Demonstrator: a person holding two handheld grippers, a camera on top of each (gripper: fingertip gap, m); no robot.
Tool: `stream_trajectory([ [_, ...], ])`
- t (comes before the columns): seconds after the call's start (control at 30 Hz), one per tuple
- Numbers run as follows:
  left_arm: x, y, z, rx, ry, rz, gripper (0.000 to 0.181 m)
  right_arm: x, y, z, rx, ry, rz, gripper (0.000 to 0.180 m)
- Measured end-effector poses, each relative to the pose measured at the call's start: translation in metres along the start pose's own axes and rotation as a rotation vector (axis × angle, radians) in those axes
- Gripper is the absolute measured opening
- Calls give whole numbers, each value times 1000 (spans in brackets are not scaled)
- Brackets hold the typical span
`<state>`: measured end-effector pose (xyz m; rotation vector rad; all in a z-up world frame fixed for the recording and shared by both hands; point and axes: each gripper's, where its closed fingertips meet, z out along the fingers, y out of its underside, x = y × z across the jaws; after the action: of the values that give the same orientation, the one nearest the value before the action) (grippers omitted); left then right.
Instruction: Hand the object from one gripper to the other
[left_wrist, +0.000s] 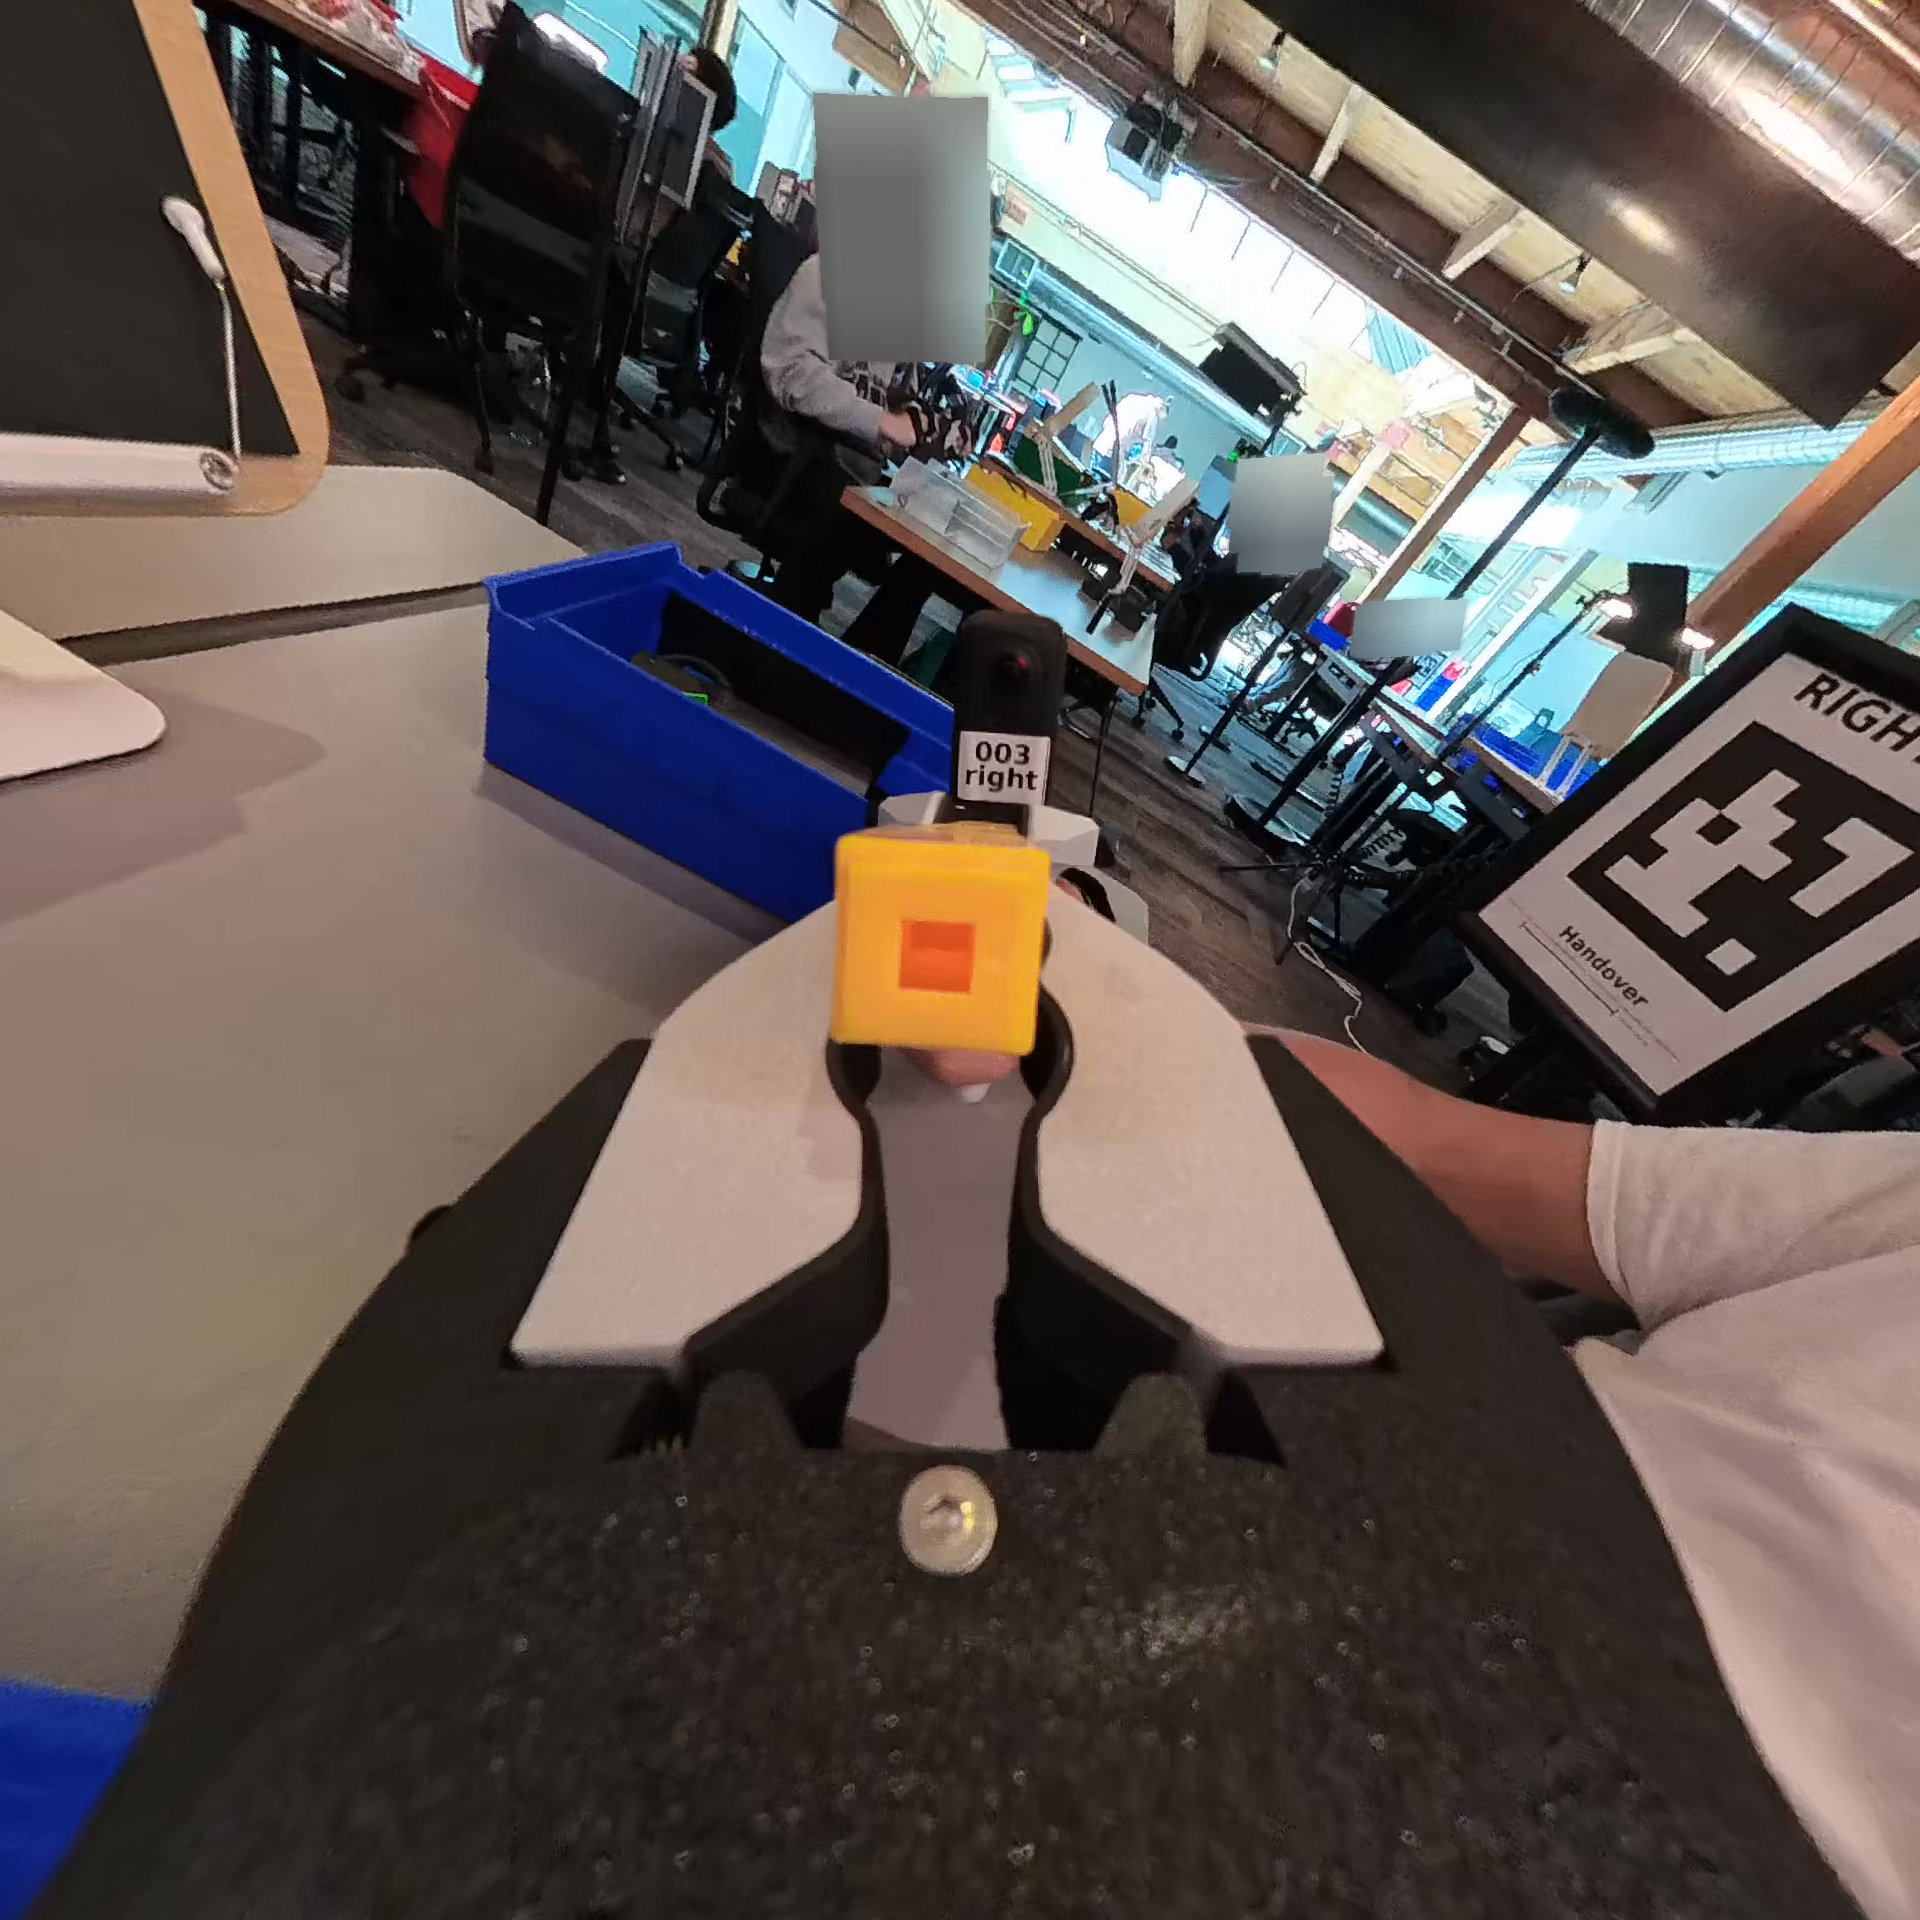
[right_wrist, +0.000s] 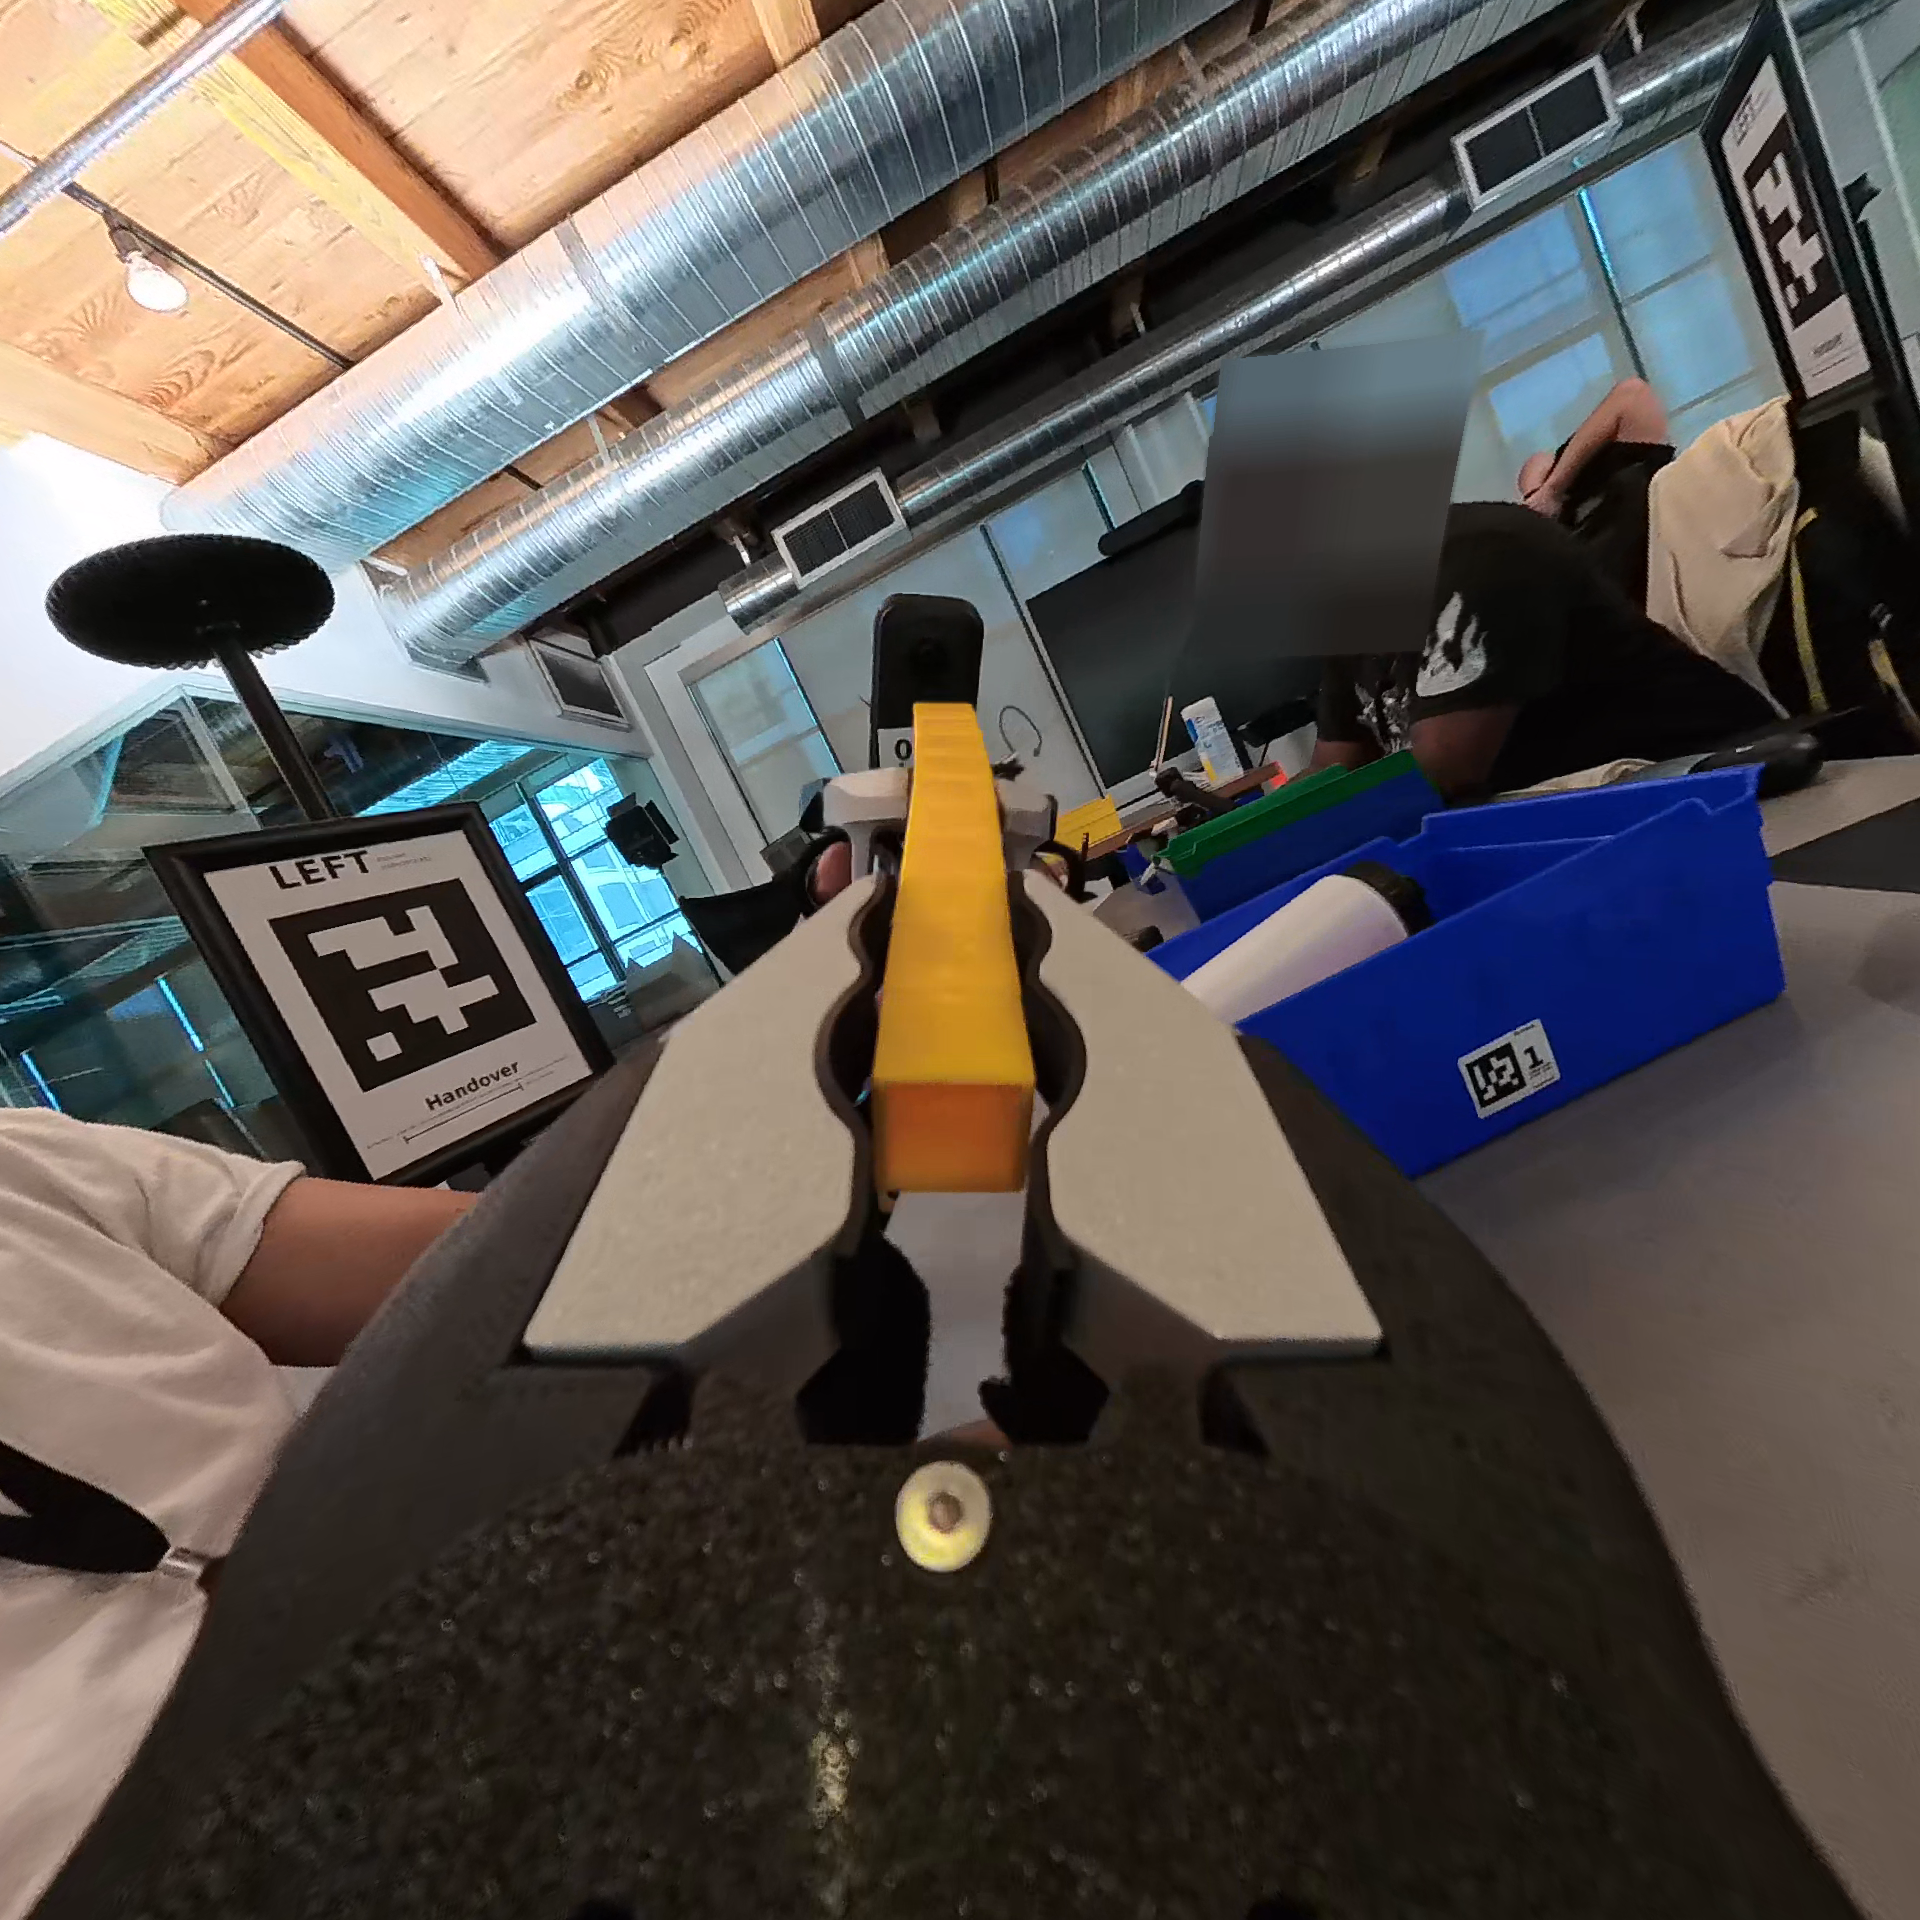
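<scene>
A long yellow bar (right_wrist: 951, 966) with an orange end runs between my two grippers, which face each other above the grey table (left_wrist: 312, 1091). In the left wrist view I see its square end (left_wrist: 935, 940) head-on. My left gripper (left_wrist: 940, 997) has its white fingers (left_wrist: 748, 1091) closed against the sides of this end. My right gripper (right_wrist: 948, 894) is closed on the other end, with its fingers (right_wrist: 727, 1122) tight on both sides. The right gripper (left_wrist: 987, 831) shows beyond the bar in the left wrist view. The left gripper (right_wrist: 940, 805) shows at the bar's far end in the right wrist view.
A blue bin (left_wrist: 675, 727) stands on the table behind the bar. Another blue bin (right_wrist: 1558, 987) holds a white bottle (right_wrist: 1288, 935). Framed marker boards (left_wrist: 1714, 862) (right_wrist: 395, 966) stand at the table edges. A person's arm (left_wrist: 1455, 1164) in a white sleeve is close by. Some 7 cm of space lies between my two pairs of fingers.
</scene>
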<state>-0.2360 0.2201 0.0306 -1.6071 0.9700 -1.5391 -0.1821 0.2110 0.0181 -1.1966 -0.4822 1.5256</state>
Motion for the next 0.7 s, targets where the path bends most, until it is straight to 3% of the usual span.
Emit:
stream_trajectory([
  [0.07, -1, -4, -1, 6, -31, 40, 23, -1, -3, 1, 11, -1, -3, 21],
  [0.13, -13, -7, -6, -14, -165, 167, 43, 0, -8, -3, 25, 7, 1, 21],
  [0.23, -40, -11, -28, -131, -469, 533, 71, 8, -16, -13, 30, 41, 12, 21],
  [0.33, -41, -15, -43, -233, -597, 801, 72, 12, -12, -20, -24, 30, 73, 21],
  [0.4, -28, -10, -45, -285, -564, 920, 64, 9, -5, -22, -69, -21, 132, 21],
  [0.47, -8, 2, -41, -300, -446, 987, 70, 0, -4, -22, -76, -93, 179, 21],
  [0.53, 13, 12, -37, -269, -337, 1027, 61, -7, -4, -21, -86, -148, 212, 21],
  [0.7, 35, 12, -28, -205, -293, 1095, 52, -18, 9, -23, -161, -226, 278, 21],
])
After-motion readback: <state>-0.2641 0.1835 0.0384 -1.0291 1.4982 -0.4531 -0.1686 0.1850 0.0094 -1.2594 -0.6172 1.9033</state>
